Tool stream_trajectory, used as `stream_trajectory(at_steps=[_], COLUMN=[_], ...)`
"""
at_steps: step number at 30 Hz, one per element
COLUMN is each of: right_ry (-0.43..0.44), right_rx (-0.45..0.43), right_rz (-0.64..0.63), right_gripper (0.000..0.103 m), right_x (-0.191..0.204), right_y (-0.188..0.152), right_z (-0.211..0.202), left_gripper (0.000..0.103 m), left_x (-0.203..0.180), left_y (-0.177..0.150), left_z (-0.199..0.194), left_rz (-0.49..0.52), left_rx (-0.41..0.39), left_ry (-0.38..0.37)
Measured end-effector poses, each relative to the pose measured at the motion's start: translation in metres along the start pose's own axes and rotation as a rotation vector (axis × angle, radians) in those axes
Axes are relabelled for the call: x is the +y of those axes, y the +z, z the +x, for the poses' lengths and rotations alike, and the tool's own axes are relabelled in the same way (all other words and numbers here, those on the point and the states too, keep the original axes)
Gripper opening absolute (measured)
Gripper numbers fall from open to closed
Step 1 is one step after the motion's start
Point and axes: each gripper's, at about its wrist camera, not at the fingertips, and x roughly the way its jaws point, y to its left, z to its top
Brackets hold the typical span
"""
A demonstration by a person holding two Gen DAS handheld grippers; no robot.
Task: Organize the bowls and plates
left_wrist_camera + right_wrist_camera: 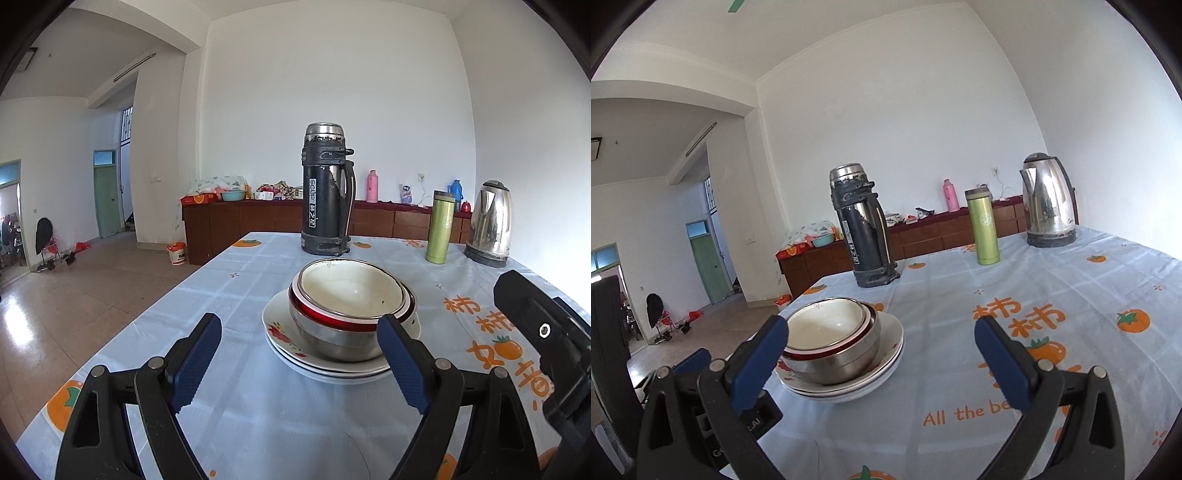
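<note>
Both hand-held grippers, left (299,363) and right (881,363), gape wide and empty above the counter (1052,295). Just ahead, nested bowls (349,306) sit on stacked plates (284,334), flask (327,188) behind.

Left gripper (299,363) is hovering low with jaws spread wide, gripping nothing. Right gripper (882,363) is sitting level beside it, jaws equally wide apart, blue pads (759,363) facing inward, empty.
</note>
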Motion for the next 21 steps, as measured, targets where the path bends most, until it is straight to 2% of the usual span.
stream_trajectory(at_steps=[21], right_ry=[-0.026], right_rx=[-0.036], right_rz=[-0.008], right_gripper=[0.103], right_x=[0.001], right_y=[-0.001], right_z=[-0.021], left_gripper=[0.088], left_x=[-0.003], left_y=[-0.002], left_z=[-0.015], left_rz=[0.022], left_rx=[-0.065], left_ry=[-0.002])
